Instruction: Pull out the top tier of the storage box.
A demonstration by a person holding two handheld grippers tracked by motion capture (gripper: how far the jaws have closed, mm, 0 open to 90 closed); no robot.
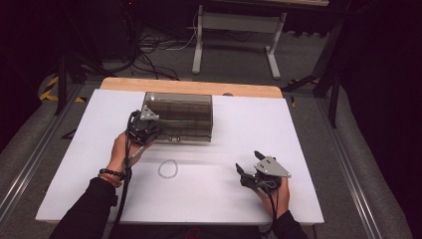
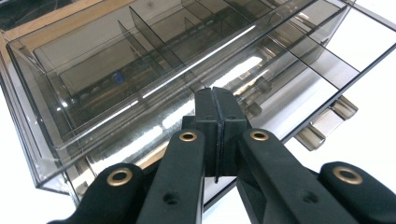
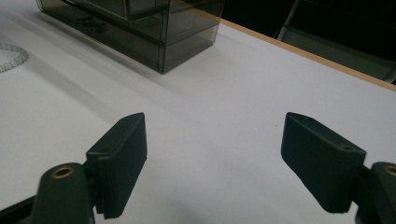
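High view, containers?
One smoky clear box [image 1: 184, 117], standing toward the far side of the white table [image 1: 278, 149].
Inside?
Going by the left gripper view: split by thin dividers into compartments, with drawers below. Small blue speck behind one wall, too blurred to name.
And relative to the left gripper [image 2: 215, 105]?
Right at the box's near front, tips touching its edge. Jaws pressed flat together. Pinching something thin or not: cannot tell.
Right gripper [image 3: 215, 126]?
Well apart from the box, low over bare table at the near right. Jaws spread wide, holding nothing.
Anything between?
Pale bead bracelet [image 1: 168, 169], flat on the table, nearer the left hand [image 1: 124, 149], touching neither gripper.
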